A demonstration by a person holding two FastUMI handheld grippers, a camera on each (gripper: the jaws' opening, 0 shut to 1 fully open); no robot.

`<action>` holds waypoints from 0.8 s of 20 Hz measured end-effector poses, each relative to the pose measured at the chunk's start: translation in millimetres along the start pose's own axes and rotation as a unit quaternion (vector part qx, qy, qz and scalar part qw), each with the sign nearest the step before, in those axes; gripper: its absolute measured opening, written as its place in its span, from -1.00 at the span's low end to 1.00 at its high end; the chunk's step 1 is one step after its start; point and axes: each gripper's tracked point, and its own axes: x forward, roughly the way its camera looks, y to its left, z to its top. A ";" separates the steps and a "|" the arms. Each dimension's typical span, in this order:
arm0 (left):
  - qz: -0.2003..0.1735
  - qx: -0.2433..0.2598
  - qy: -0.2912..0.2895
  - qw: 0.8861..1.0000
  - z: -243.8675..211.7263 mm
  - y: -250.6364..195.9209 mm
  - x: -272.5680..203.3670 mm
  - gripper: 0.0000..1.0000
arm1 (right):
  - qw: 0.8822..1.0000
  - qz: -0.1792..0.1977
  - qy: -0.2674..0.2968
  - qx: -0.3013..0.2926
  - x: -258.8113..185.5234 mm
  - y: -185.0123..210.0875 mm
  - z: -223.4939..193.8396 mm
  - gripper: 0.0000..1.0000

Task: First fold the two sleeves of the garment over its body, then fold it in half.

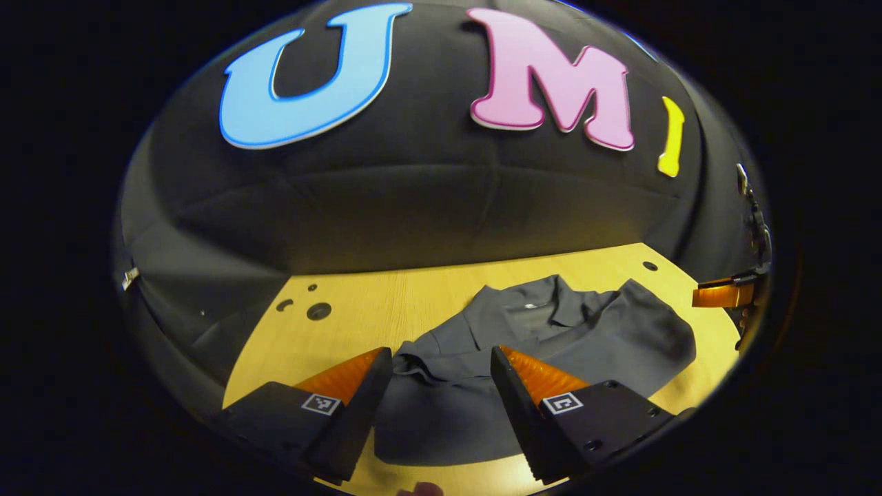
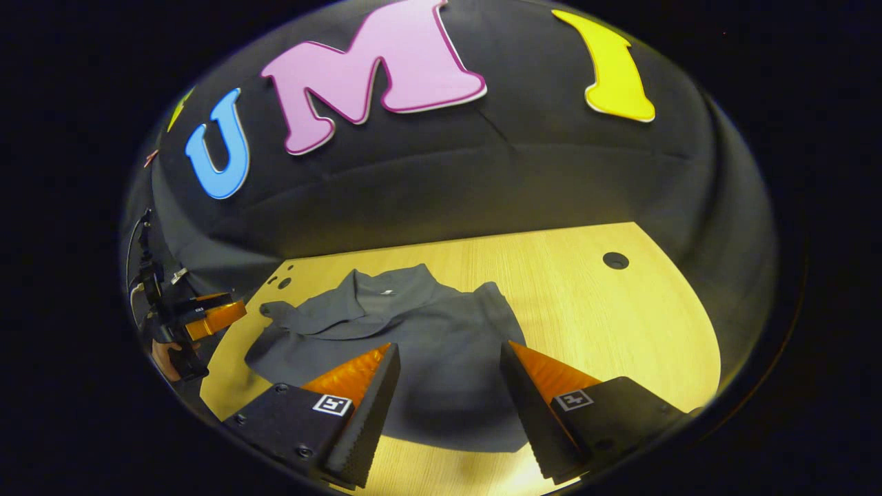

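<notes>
The shirt (image 1: pixel 551 331) is lying on the table (image 1: pixel 386 296), partly folded, its collar toward the far side. The left gripper (image 1: pixel 441 365) is hovering with fingers spread, the shirt's near edge showing between and beyond them. The right gripper (image 2: pixel 448 362) is likewise hanging with fingers spread wide, the shirt (image 2: pixel 413 331) lying between and ahead of its tips.

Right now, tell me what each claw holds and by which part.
Nothing. The left claw and right claw both hang open above the grey shirt, gripping no part.
</notes>
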 end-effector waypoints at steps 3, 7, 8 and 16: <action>-0.014 0.015 -0.016 1.000 5.3 -13.9 -38.3 0.82 | 1.000 0.011 -0.016 -0.004 -35.9 15.2 0.7 0.81; -0.026 0.027 -0.032 0.999 9.1 -26.0 -86.4 0.81 | 0.999 0.025 -0.029 -0.015 -79.3 34.2 -0.3 0.81; -0.028 0.027 -0.035 0.999 9.2 -28.0 -96.9 0.82 | 0.999 0.030 -0.030 -0.021 -87.9 37.8 -0.8 0.81; -0.024 -0.014 -0.036 0.999 -11.0 -32.7 -168.7 0.81 | 0.998 0.040 -0.042 -0.024 -134.3 63.1 -13.9 0.81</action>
